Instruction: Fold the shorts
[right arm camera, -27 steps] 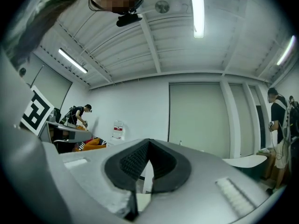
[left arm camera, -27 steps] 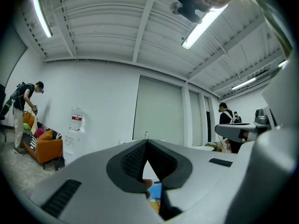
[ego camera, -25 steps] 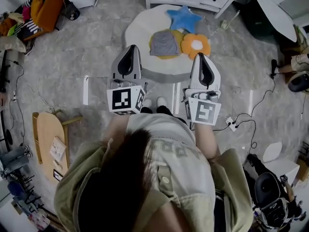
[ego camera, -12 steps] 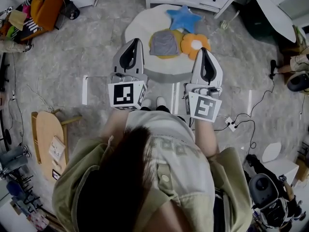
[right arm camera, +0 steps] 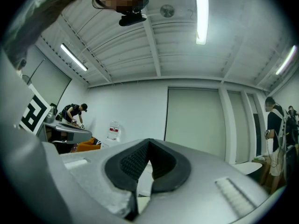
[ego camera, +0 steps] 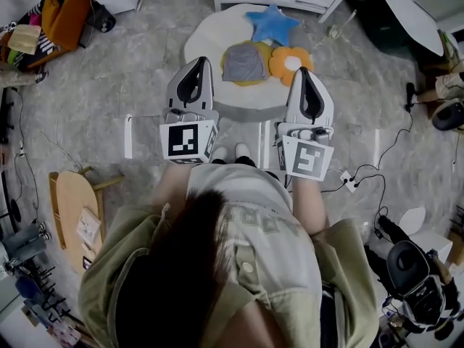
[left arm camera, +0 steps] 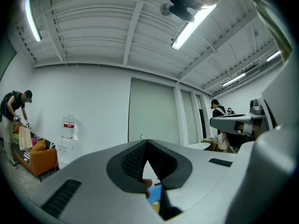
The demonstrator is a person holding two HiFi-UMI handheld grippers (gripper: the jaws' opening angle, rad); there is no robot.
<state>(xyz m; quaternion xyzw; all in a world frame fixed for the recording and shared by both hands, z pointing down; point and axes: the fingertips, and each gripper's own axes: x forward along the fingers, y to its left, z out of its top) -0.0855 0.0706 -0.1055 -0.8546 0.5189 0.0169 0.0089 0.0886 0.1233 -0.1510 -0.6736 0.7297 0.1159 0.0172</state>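
I'm holding both tools out level in front of me, in the middle of the head view. My left gripper (ego camera: 199, 64) has its jaws pressed together with nothing between the dark ribbed pads, and my right gripper (ego camera: 304, 74) is the same, closed tight on nothing; each gripper's own view looks across the room rather than at any cloth. The grey fabric shorts (ego camera: 243, 62) lie just above and between the two tips, in the upper middle of the frame. They rest on a round yellow cushion (ego camera: 264, 51) on the round white low table (ego camera: 206, 42), beside an orange flower-shaped cushion (ego camera: 292, 64) and below a blue star-shaped cushion (ego camera: 274, 25). From here the shorts look like a small, tidy, roughly square bundle, so I judge the folding to be done already, or very nearly. I can't make out the individual layers or edges at this size. Neither tool touches the shorts. If anything is left, it would only be squaring up an edge.
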